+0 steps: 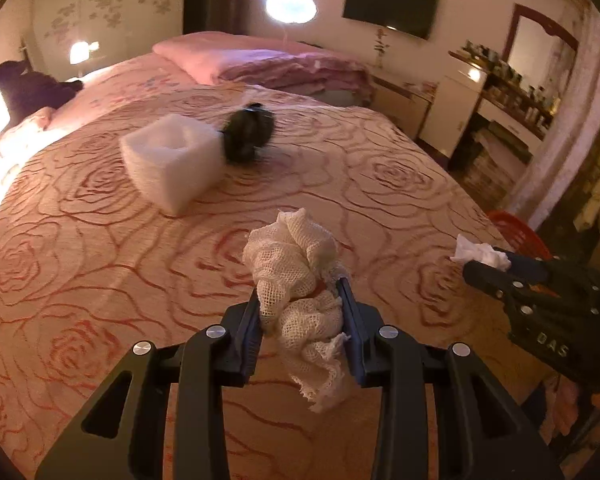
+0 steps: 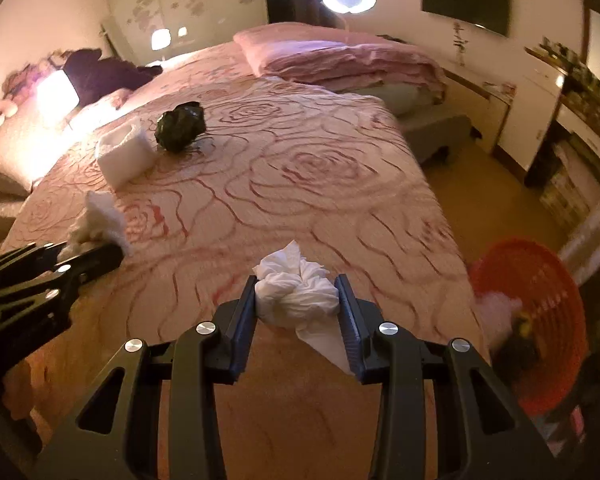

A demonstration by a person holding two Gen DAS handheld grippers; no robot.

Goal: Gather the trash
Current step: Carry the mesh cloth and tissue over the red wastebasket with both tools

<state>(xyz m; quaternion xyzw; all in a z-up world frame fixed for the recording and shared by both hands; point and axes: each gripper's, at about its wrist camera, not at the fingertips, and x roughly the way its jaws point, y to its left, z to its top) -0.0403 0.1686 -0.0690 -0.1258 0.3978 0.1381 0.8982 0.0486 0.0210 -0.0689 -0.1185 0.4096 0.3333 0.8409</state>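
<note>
My left gripper [image 1: 300,300] is shut on a cream mesh foam net [image 1: 296,272] and holds it above the bed. My right gripper [image 2: 298,300] is shut on a crumpled white tissue [image 2: 296,292], also above the bed. Each gripper shows in the other's view: the right one [image 1: 480,258] with its tissue [image 1: 480,254], the left one [image 2: 96,248] with its net [image 2: 98,220]. A white foam block [image 1: 172,160] and a dark crumpled bag [image 1: 248,132] lie further up the bed. An orange basket [image 2: 540,304] stands on the floor at the right, with trash inside.
The bed [image 1: 100,260] has a pink rose-patterned cover, with folded pink quilts [image 1: 280,64] at its far end. A dark garment [image 1: 32,92] lies at the far left. A dresser with bottles [image 1: 512,92] lines the right wall. A ring lamp [image 1: 292,6] glows behind.
</note>
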